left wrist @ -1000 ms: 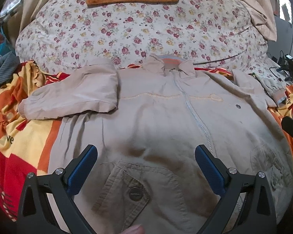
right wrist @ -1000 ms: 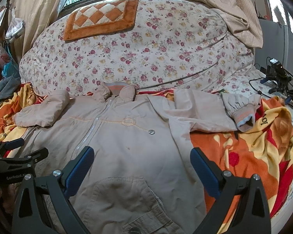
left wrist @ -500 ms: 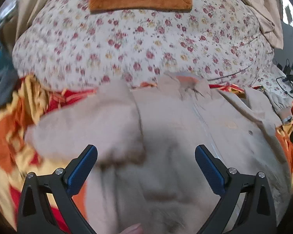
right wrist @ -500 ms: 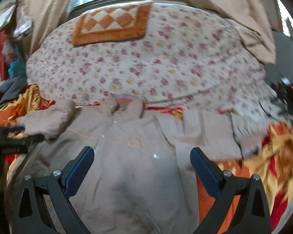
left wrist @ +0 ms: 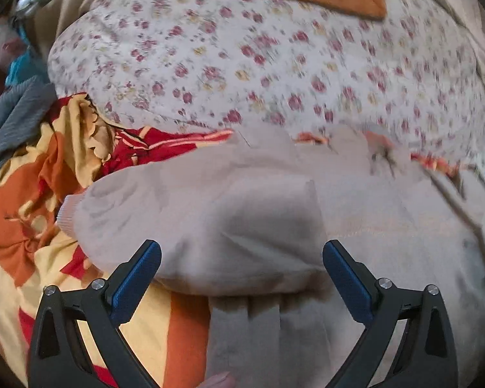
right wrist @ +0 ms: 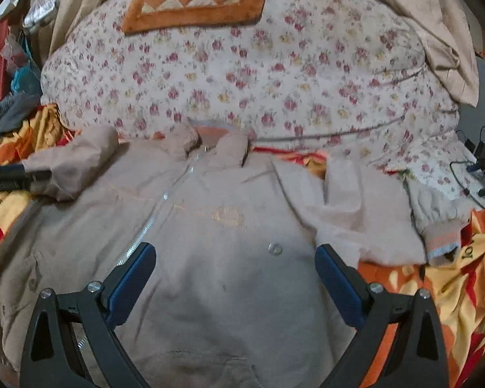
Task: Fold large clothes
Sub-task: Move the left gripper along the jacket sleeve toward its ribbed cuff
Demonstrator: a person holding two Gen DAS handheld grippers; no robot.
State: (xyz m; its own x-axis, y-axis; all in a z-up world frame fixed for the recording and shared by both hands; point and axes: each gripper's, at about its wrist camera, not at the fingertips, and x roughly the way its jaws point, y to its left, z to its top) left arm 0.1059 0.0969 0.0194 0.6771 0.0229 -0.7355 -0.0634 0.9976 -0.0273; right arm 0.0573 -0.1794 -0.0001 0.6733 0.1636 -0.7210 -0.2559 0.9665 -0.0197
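Since the jacket (left wrist: 355,226) lies face up on the bedspread (left wrist: 32,194) with its near sleeve (left wrist: 194,220) doubled over, that sleeve is best pinched at the cuff and laid across the chest; in the left view the left gripper (left wrist: 242,260) is held low over it, fingers spread and empty. In the right view the right gripper (right wrist: 234,260) is poised above the chest, likewise wide and empty, with the far sleeve (right wrist: 371,213) outspread beside the flowered quilt (right wrist: 274,74).
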